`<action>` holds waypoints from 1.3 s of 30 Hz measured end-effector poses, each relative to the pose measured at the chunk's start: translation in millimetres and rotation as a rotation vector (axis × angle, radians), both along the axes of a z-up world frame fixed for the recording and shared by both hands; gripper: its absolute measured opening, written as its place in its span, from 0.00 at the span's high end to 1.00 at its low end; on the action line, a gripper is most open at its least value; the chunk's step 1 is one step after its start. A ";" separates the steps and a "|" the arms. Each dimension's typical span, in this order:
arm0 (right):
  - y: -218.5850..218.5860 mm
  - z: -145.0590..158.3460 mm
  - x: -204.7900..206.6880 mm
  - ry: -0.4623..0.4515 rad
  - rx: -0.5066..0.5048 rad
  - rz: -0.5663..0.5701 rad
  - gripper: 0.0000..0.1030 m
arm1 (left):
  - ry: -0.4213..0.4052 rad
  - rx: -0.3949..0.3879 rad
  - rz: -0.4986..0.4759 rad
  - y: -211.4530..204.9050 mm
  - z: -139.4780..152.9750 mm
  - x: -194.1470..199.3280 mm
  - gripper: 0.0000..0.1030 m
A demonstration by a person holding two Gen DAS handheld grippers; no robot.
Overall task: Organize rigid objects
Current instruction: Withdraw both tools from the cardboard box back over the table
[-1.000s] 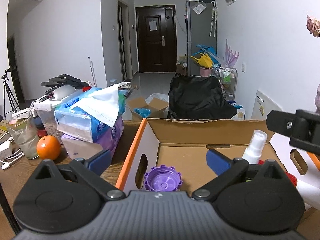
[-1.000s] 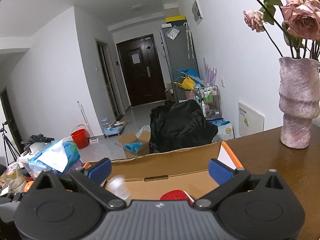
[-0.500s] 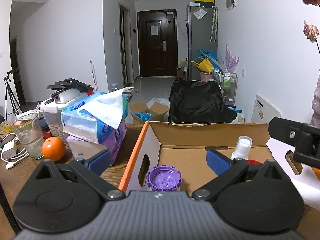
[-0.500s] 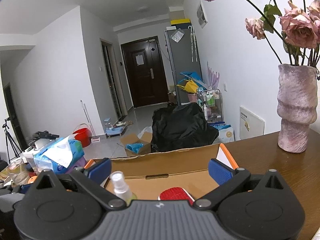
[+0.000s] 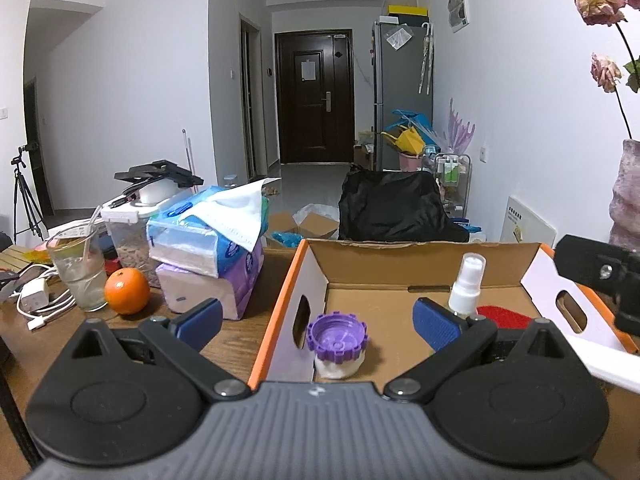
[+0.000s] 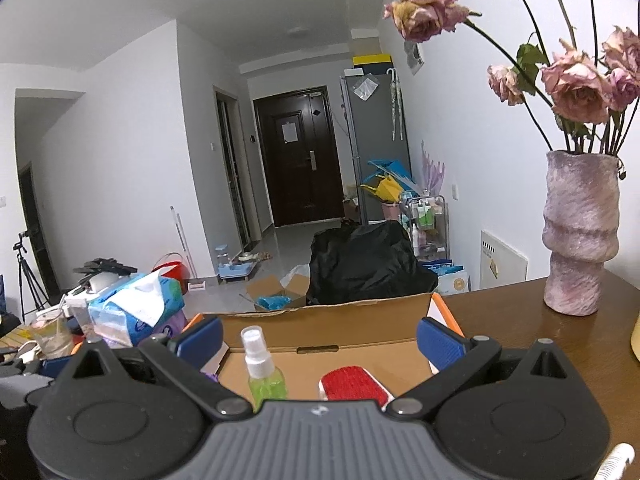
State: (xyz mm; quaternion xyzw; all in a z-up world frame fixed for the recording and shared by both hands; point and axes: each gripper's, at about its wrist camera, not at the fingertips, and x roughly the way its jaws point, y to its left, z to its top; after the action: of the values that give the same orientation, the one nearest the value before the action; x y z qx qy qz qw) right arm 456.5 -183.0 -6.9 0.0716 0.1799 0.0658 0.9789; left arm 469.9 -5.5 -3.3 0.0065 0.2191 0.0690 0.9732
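An open cardboard box (image 5: 400, 248) with orange edges sits on the wooden table. Inside stand a jar with a purple lid (image 5: 338, 338), a green spray bottle (image 6: 262, 372) with a white nozzle (image 5: 468, 280), and a red brush (image 6: 354, 386). My left gripper (image 5: 316, 320) hovers open over the box's left wall, nothing between its blue pads. My right gripper (image 6: 320, 336) is open above the box's near side, empty. Part of the right gripper (image 5: 600, 276) shows at the right edge of the left wrist view.
Left of the box lie stacked tissue packs (image 5: 208, 248), an orange (image 5: 127, 291), a plastic cup (image 5: 78, 272), a food container (image 5: 128, 232) and a charger with cables (image 5: 36, 300). A pink vase (image 6: 580, 236) with dried roses stands at the table's right. Beyond is a black chair (image 5: 392, 208).
Both grippers have lifted and pulled back a little, so more of the box's inside shows. The spray bottle now stands still in the box; it was blurred a second ago.
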 end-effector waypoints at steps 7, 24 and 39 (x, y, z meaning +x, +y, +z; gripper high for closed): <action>-3.2 2.5 -25.7 -0.015 -0.018 0.012 0.00 | 0.001 -0.002 0.003 5.2 -1.3 -16.4 0.00; -12.7 3.2 -91.0 -0.025 -0.056 0.035 0.00 | -0.005 0.012 0.033 19.6 -2.0 -78.8 0.00; -31.1 -4.6 -143.6 -0.007 -0.057 0.024 0.00 | 0.022 0.010 0.080 40.0 -7.0 -133.5 0.00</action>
State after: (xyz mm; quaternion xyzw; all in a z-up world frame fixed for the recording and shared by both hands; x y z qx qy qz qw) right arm 312.8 -214.0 -11.5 0.0414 0.1790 0.0724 0.9803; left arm 336.4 34.5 -10.3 0.0031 0.2297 0.1089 0.9671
